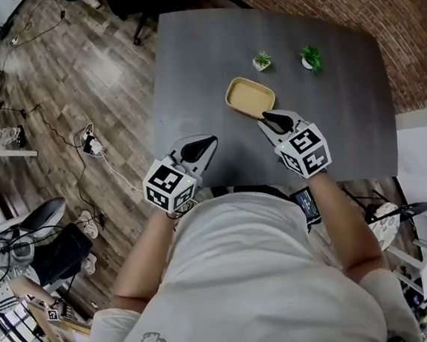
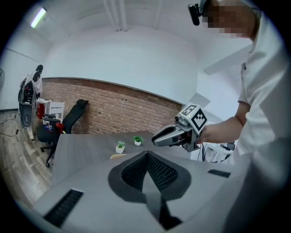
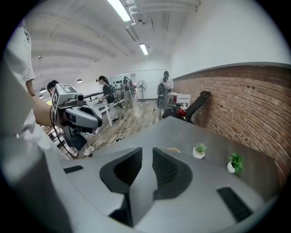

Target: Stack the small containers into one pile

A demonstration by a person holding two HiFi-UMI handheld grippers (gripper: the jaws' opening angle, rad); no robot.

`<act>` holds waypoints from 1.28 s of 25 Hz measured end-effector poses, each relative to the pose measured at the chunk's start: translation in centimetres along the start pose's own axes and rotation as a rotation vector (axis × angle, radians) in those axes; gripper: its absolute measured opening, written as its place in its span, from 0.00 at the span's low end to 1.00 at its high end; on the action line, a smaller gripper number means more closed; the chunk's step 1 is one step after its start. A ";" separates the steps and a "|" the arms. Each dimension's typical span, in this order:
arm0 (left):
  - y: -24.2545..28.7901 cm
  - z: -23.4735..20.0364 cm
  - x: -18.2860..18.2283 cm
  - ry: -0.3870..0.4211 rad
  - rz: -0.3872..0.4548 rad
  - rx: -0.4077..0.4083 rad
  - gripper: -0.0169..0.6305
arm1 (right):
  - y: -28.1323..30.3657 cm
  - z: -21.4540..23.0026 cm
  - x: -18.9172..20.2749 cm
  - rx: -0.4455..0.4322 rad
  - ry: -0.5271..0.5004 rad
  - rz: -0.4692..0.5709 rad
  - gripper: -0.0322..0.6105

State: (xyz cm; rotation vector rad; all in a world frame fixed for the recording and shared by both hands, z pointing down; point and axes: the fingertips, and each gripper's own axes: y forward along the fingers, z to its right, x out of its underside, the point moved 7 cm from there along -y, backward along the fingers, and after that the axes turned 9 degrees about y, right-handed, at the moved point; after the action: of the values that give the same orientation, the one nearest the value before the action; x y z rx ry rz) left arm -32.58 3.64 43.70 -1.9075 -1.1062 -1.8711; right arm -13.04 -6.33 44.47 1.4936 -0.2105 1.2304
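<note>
A tan, rounded-rectangle container [image 1: 250, 97] lies on the dark grey table [image 1: 343, 116]; whether it is one container or several nested I cannot tell. It shows as a thin tan sliver [image 2: 118, 156] just beyond the left jaws, and again as the tan container [image 3: 173, 149] past the right jaws. My left gripper [image 1: 209, 141] hangs above the table's near edge, left of the container, jaws shut with nothing in them. My right gripper [image 1: 270, 116] hovers just short of the container's near side, jaws a little apart and empty.
Two small potted plants [image 1: 261, 61] [image 1: 310, 58] stand behind the container. A black office chair [image 2: 75, 113] sits at the table's far side near the brick wall [image 3: 245, 104]. Cables and a power strip [image 1: 89, 144] lie on the wooden floor to the left.
</note>
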 end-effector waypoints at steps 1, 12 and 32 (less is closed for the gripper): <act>-0.3 0.2 -0.1 0.007 0.004 0.005 0.04 | -0.4 -0.4 0.1 0.004 0.007 0.018 0.17; -2.7 2.4 -2.8 0.059 0.091 0.021 0.04 | -6.2 -3.3 0.4 0.104 0.036 0.196 0.09; -1.0 12.0 -7.0 0.088 0.180 -0.172 0.04 | -17.4 -1.2 2.8 -0.023 -0.042 0.334 0.06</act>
State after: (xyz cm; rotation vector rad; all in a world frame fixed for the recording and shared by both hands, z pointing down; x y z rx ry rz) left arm -23.54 9.75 35.11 -1.9202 -0.7412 -1.9819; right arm -0.26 2.09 35.63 1.5051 -0.5175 1.4544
